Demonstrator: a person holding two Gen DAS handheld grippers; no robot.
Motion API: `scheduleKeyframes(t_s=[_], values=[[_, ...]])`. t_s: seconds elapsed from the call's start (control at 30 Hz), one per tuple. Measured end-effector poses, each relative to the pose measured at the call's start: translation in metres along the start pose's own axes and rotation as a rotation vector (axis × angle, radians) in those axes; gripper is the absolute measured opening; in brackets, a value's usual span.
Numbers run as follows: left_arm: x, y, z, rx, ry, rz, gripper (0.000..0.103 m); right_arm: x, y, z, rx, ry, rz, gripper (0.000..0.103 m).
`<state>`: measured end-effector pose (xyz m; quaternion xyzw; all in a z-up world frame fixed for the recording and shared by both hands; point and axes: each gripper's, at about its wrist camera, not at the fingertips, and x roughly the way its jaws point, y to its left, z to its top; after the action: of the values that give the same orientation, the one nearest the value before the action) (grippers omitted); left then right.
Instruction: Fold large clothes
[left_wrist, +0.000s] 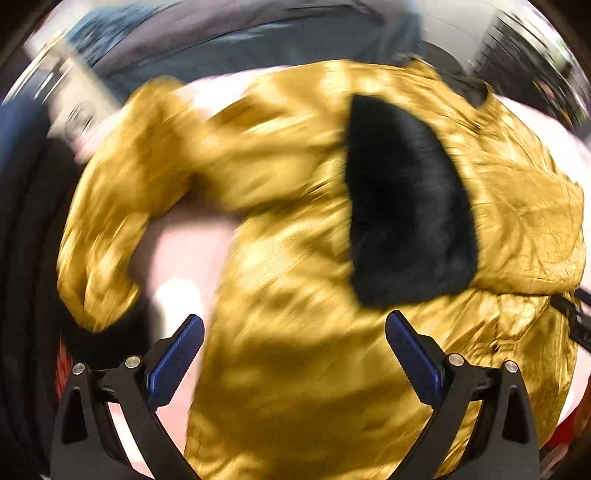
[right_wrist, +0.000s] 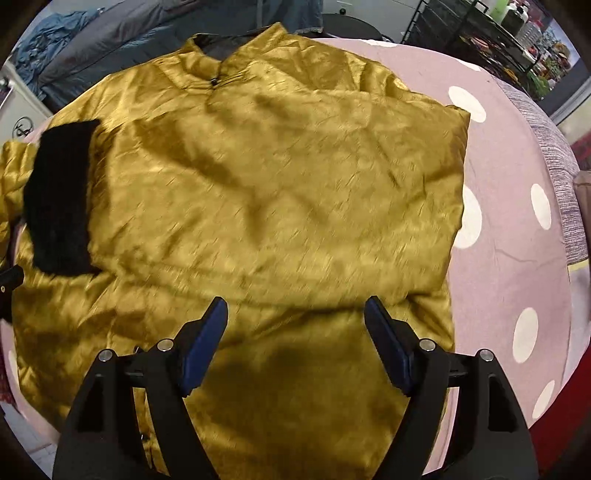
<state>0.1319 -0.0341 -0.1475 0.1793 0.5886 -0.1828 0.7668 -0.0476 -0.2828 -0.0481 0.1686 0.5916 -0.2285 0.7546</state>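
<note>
A shiny gold jacket (right_wrist: 266, 192) lies spread on a pink dotted cover, collar at the far side. A black furry cuff (right_wrist: 59, 199) lies folded onto its left part; it also shows in the left wrist view (left_wrist: 406, 206). In that blurred view the jacket (left_wrist: 295, 332) has one sleeve (left_wrist: 110, 206) bent out to the left. My left gripper (left_wrist: 295, 328) is open and empty above the jacket's near part. My right gripper (right_wrist: 295, 314) is open and empty above the jacket's lower middle.
The pink cover with white dots (right_wrist: 517, 258) extends to the right of the jacket. Grey and blue bedding (right_wrist: 92, 48) lies behind. A dark shelf rack with bottles (right_wrist: 498, 33) stands at the back right. A white appliance (right_wrist: 18, 122) is at the left.
</note>
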Motion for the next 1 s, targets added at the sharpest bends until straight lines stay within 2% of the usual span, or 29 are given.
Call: scheduleKeyframes(t_s=[0.13, 0.23, 0.3, 0.47, 0.57, 0.63, 0.67, 0.73, 0.77, 0.8, 0.83, 0.9, 1.0], values=[[-0.004, 0.067, -0.041, -0.189, 0.022, 0.042, 0.096, -0.007, 0.023, -0.028, -0.039, 0.015, 0.021, 0.076], [-0.008, 0.110, -0.071, -0.298, 0.008, 0.092, 0.096, -0.014, 0.038, -0.036, -0.072, 0.013, 0.032, 0.076], [-0.009, 0.132, -0.083, -0.347, -0.012, 0.088, 0.094, -0.022, 0.048, -0.039, -0.098, -0.003, 0.034, 0.076], [-0.005, 0.158, -0.094, -0.370, -0.080, 0.027, 0.092, -0.039, 0.062, -0.033, -0.145, -0.034, 0.034, 0.076], [0.001, 0.159, -0.085, -0.339, -0.106, 0.022, 0.088, -0.044, 0.070, -0.035, -0.163, -0.041, 0.023, 0.076], [0.013, 0.155, -0.074, -0.322, -0.083, 0.005, 0.069, -0.046, 0.071, -0.038, -0.173, -0.042, 0.011, 0.076], [0.019, 0.155, -0.069, -0.317, -0.064, -0.003, 0.063, -0.046, 0.070, -0.038, -0.175, -0.042, 0.005, 0.076], [0.025, 0.153, -0.063, -0.312, -0.028, -0.012, 0.039, -0.048, 0.068, -0.043, -0.173, -0.044, -0.007, 0.076], [0.028, 0.154, -0.060, -0.312, -0.011, -0.019, 0.032, -0.048, 0.066, -0.043, -0.168, -0.044, -0.012, 0.076], [0.024, 0.156, -0.056, -0.316, -0.012, -0.039, 0.019, -0.049, 0.064, -0.044, -0.162, -0.045, -0.017, 0.076], [0.013, 0.158, -0.053, -0.319, -0.031, -0.054, 0.013, -0.049, 0.061, -0.045, -0.153, -0.047, -0.021, 0.076], [-0.019, 0.165, -0.044, -0.320, -0.096, -0.073, 0.010, -0.051, 0.056, -0.047, -0.131, -0.050, -0.017, 0.076], [-0.098, 0.185, -0.025, -0.315, -0.268, -0.097, 0.007, -0.052, 0.051, -0.046, -0.099, -0.052, -0.008, 0.076]])
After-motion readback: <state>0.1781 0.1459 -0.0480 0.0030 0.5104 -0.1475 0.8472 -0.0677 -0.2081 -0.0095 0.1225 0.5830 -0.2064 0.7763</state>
